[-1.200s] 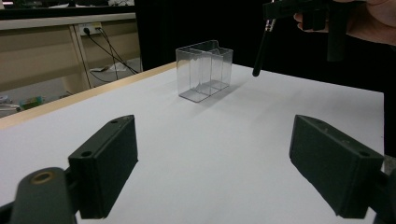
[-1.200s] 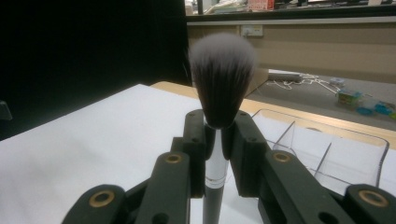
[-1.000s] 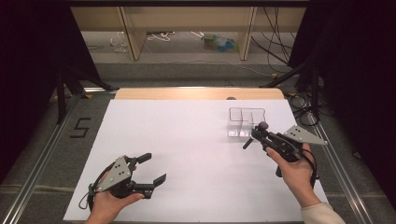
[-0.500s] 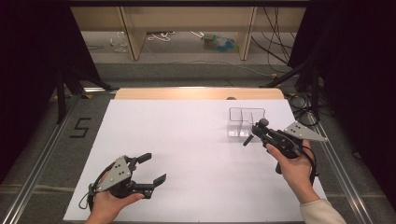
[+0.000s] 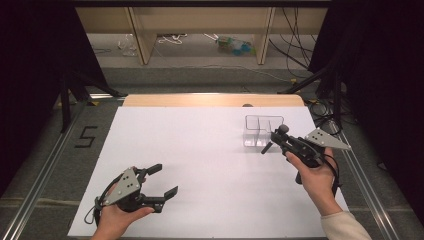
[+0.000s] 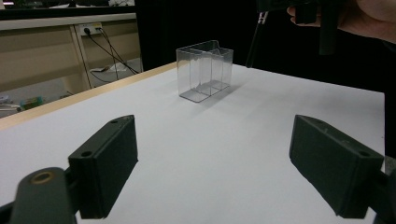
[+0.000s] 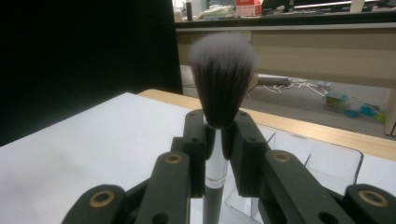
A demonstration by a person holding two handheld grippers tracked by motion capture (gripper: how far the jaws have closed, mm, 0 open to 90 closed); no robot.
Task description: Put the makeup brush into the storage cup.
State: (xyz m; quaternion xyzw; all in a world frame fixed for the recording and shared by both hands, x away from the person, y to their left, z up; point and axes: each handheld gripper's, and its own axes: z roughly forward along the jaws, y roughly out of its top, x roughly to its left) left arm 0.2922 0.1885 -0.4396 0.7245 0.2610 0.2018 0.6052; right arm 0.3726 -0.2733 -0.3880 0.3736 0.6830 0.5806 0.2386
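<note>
The right hand (image 5: 315, 175) holds its gripper (image 5: 276, 137) raised beside a clear, divided plastic box (image 5: 262, 129), jaws pinching a brush (image 7: 219, 88) upright by its silvery ferrule. The right gripper view reveals soft, dark, white-tipped bristles. The left gripper (image 5: 162, 181) rests low over the white surface (image 5: 210, 165), jaws spread, nothing between them.

The high view looks down and forward from above the near side of the white tabletop (image 5: 200, 150). Each gripper view sits low and close, looking along its own black fingers (image 6: 105, 158). All three views share the clear box (image 5: 260, 130) at the far right.
</note>
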